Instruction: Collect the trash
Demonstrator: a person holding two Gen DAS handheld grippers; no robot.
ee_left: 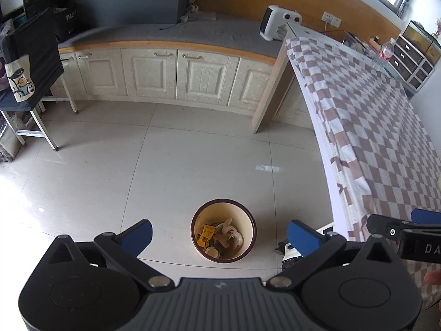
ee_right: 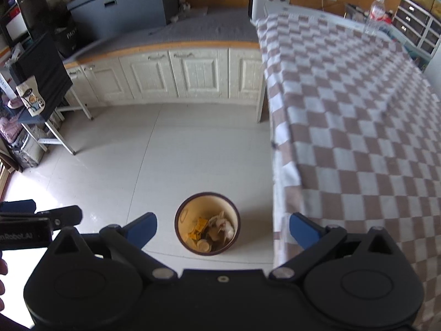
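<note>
Tiled floor [ee_left: 154, 165] surrounds bin [ee_left: 223, 230] beside tablecloth edge [ee_left: 335, 182].

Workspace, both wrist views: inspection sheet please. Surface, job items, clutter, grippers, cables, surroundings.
Surface: pale tiled floor; checkered tablecloth covers the table to the right.
Job's things: trash bin upright on the floor, holding yellow packaging and crumpled paper.
Clutter: plastic bottle standing at the table's far end.
Grippers: left gripper and right gripper both above the bin, jaws open, nothing held.
Cables: one plugged into the wall socket.
Surroundings: white cabinets, space heater, drawer unit.
</note>
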